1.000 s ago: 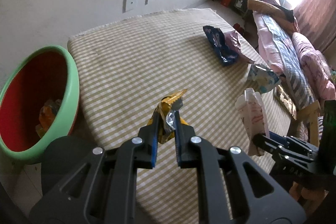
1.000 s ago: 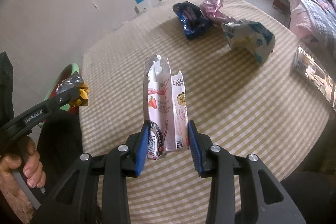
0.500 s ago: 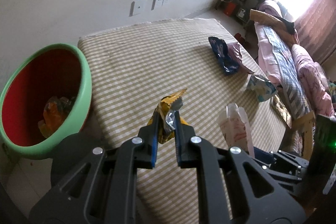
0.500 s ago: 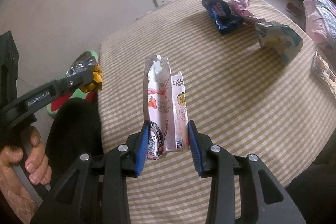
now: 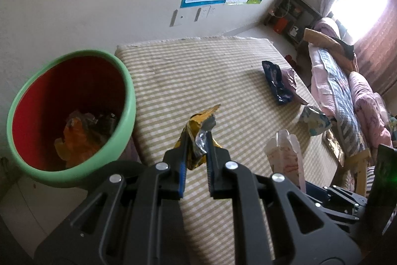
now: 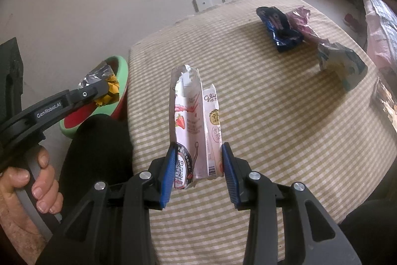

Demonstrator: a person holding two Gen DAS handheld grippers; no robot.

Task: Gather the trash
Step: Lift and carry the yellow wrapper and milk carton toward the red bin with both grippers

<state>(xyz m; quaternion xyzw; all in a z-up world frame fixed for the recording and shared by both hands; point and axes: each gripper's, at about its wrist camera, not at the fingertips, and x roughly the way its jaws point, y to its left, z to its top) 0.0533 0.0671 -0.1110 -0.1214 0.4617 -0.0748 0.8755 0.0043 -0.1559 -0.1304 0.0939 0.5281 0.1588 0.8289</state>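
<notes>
Left gripper – pinched yellow foil wrapper, just right of green bin | Right gripper – clamped pink carton above checked table | Far right – blue packet

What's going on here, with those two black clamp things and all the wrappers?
A person is clearing trash off a checked tablecloth using a hand-held gripper in each hand. The left hand-held gripper is clamped on a crumpled yellow wrapper, held near a green bin with trash already inside. The right hand-held gripper grips a torn pink strawberry carton. Nothing is dropped yet. A blue packet, a purple wrapper and a pale bag lie on the table.
</notes>
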